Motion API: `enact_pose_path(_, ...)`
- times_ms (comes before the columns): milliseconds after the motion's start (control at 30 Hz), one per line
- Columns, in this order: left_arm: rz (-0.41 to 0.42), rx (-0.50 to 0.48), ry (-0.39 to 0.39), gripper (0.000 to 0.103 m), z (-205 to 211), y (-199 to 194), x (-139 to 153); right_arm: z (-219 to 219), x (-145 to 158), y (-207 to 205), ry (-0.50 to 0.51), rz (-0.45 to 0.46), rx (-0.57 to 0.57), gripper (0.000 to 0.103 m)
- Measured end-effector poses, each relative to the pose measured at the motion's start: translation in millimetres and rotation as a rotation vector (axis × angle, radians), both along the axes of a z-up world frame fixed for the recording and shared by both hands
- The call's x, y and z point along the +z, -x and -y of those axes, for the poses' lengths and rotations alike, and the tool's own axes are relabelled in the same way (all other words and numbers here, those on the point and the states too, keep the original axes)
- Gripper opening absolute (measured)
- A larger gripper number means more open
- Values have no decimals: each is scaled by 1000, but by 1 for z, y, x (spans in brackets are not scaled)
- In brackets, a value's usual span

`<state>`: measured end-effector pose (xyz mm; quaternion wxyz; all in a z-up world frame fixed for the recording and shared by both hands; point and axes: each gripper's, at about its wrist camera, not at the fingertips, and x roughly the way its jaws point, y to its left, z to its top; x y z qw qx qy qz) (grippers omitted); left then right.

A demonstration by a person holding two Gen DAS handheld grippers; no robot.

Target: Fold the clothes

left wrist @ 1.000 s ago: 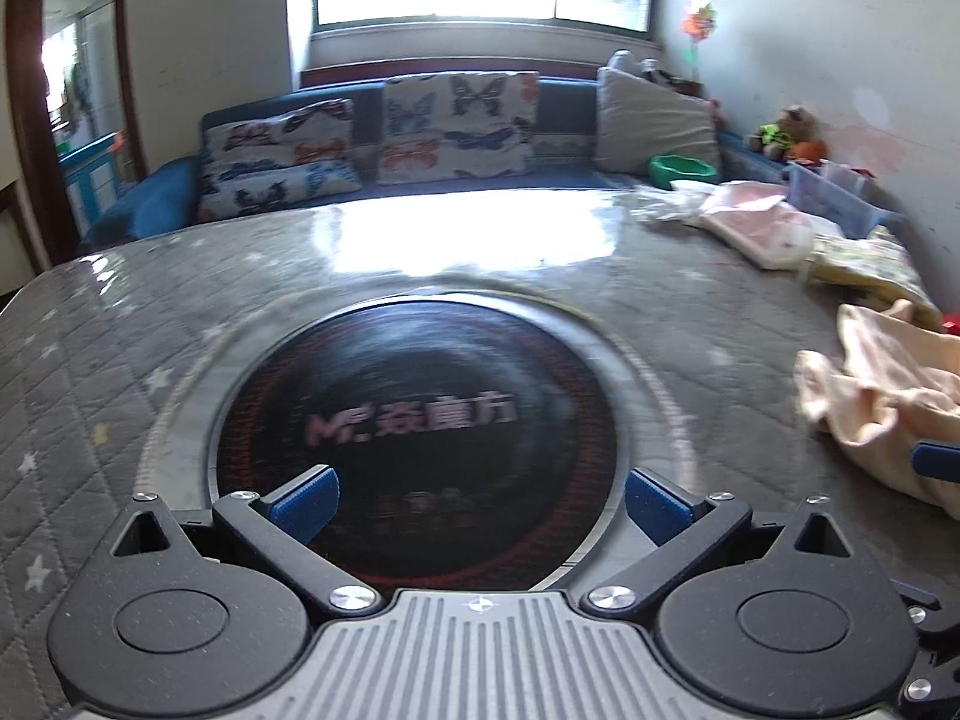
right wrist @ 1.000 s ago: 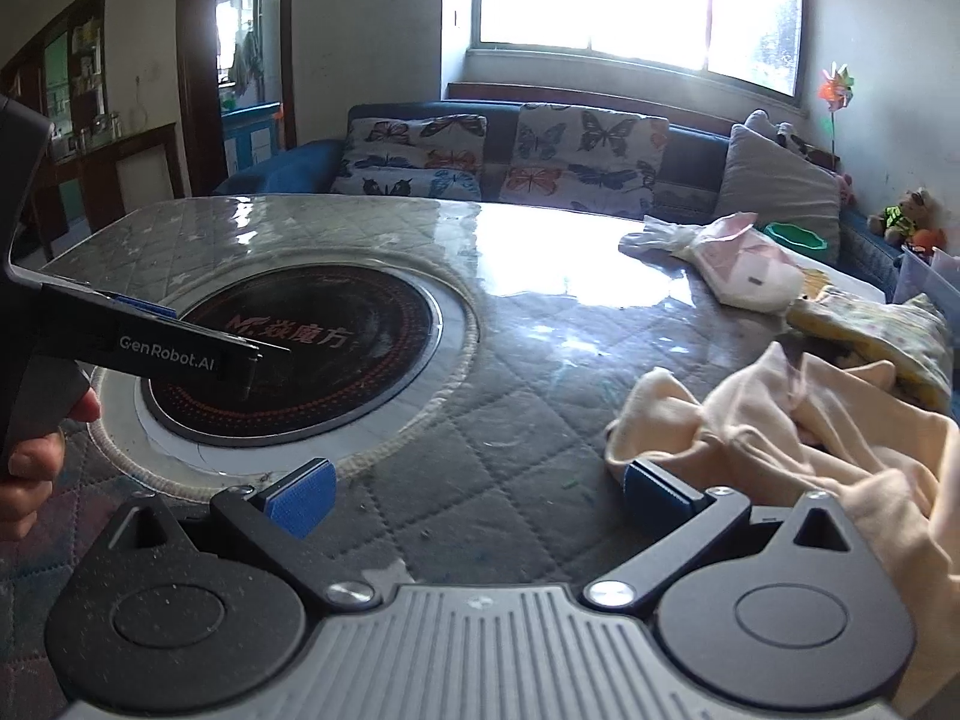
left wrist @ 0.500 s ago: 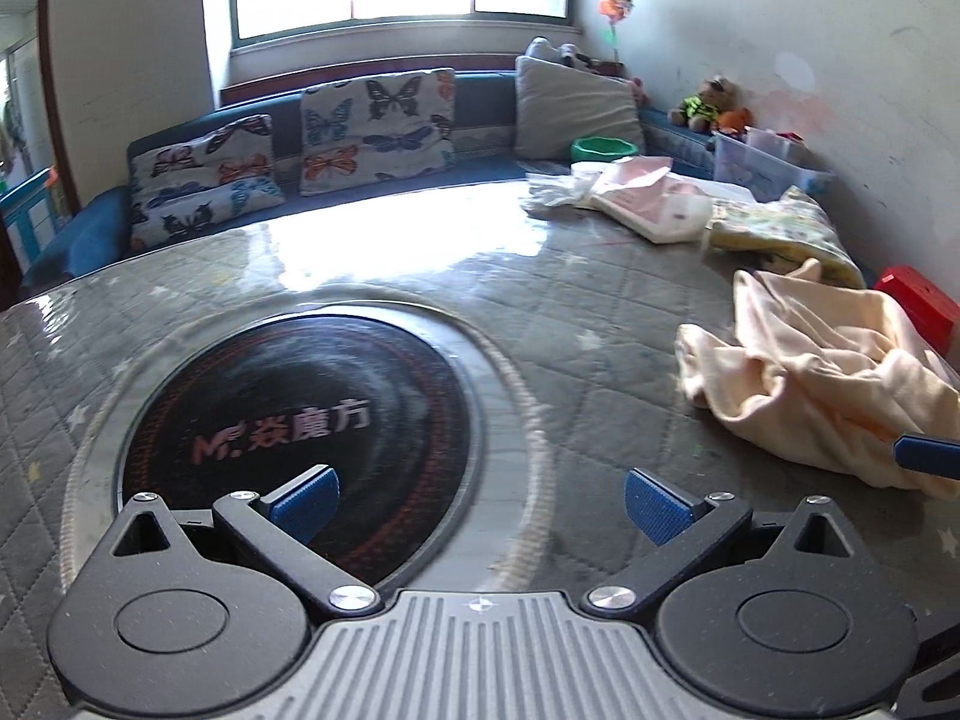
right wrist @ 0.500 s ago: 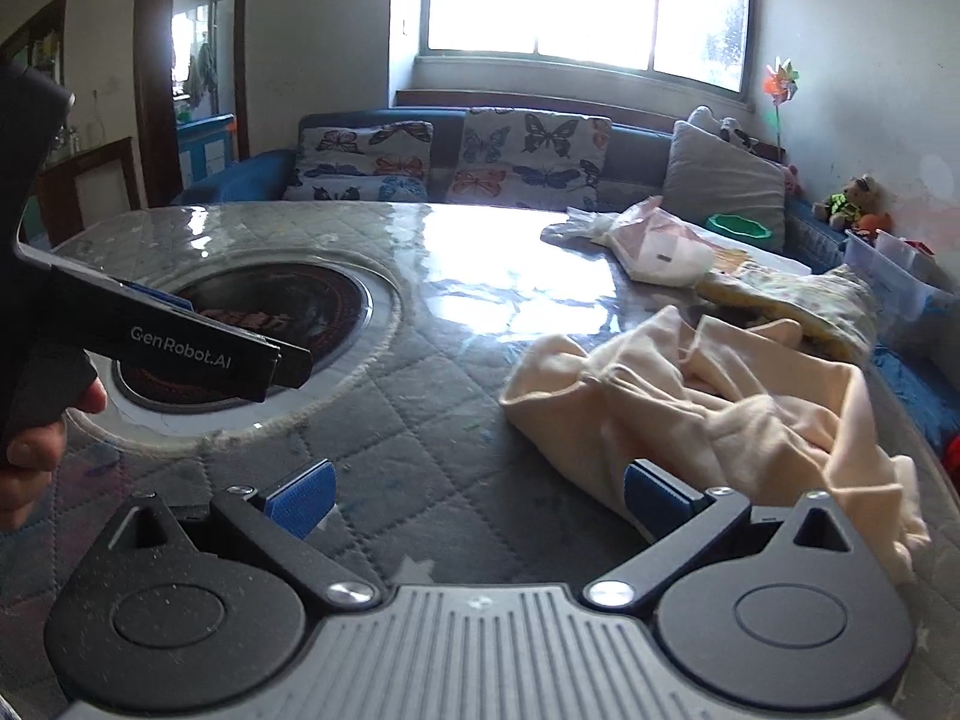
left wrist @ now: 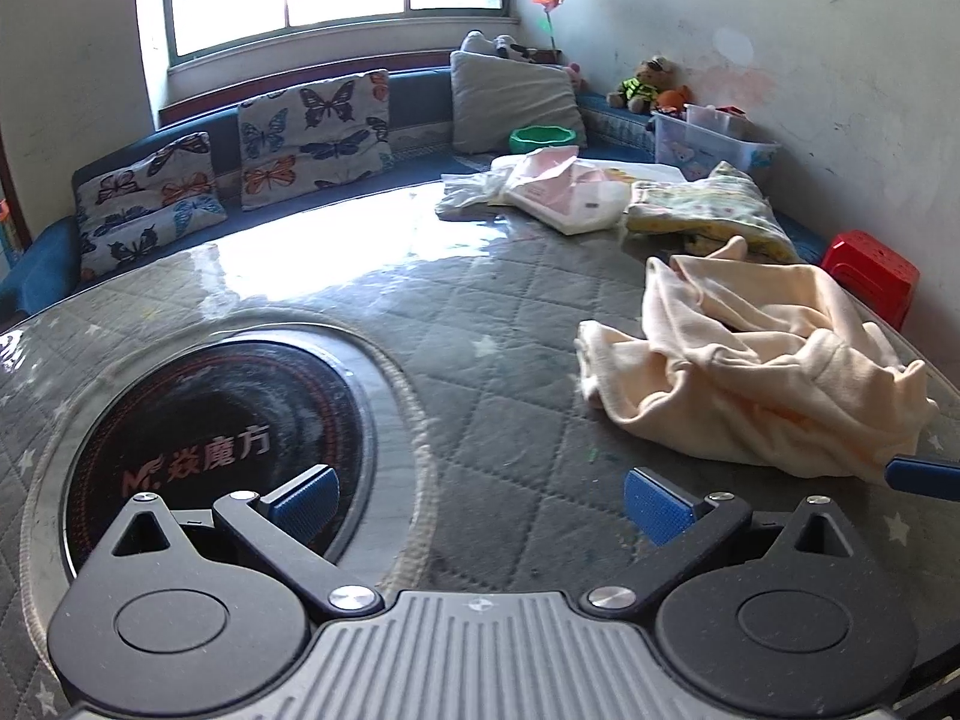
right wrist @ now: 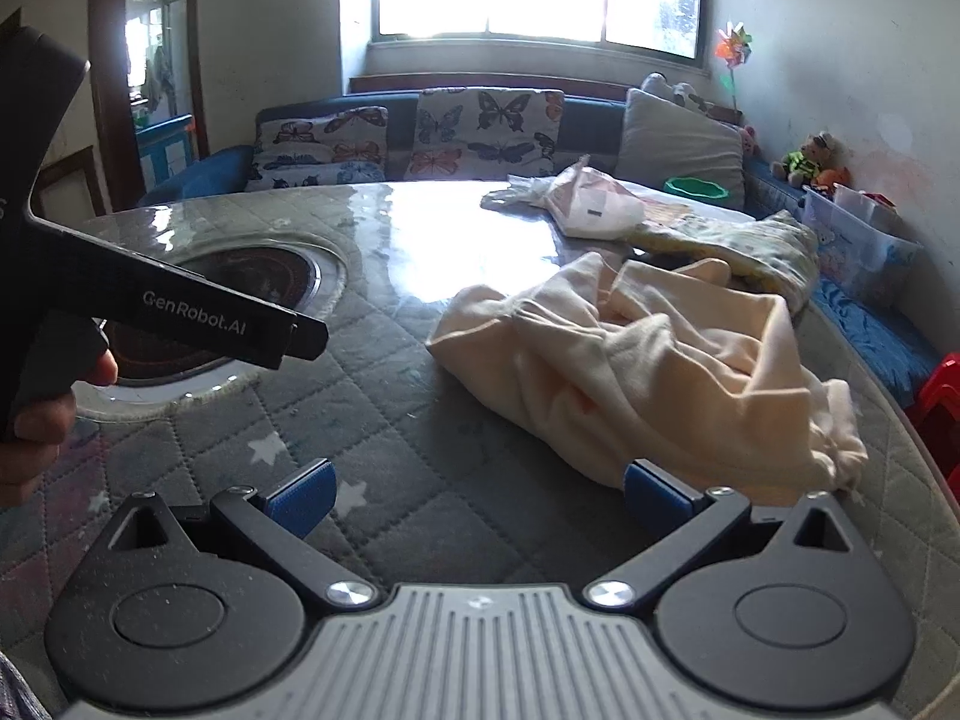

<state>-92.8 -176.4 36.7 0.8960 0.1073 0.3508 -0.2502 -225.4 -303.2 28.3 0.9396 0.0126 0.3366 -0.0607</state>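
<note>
Cream garment (right wrist: 648, 360) crumpled; both tools hover open.

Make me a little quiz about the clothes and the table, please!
1. True or false: the left tool is squeezing the peach garment.
2. What lies nearer the window: A) the peach garment, B) the pink and white garment?
3. Fill in: the black round cooktop is set into the ___.

Key: 1 false, it is open and empty. 2 B. 3 table.
</note>
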Motion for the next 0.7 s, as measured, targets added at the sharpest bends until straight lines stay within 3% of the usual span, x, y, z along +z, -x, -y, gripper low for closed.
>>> enact_pose_path(700, -13, -91, -25, 103, 43, 0, 5, 50, 0, 25, 20, -36, -189, 103)
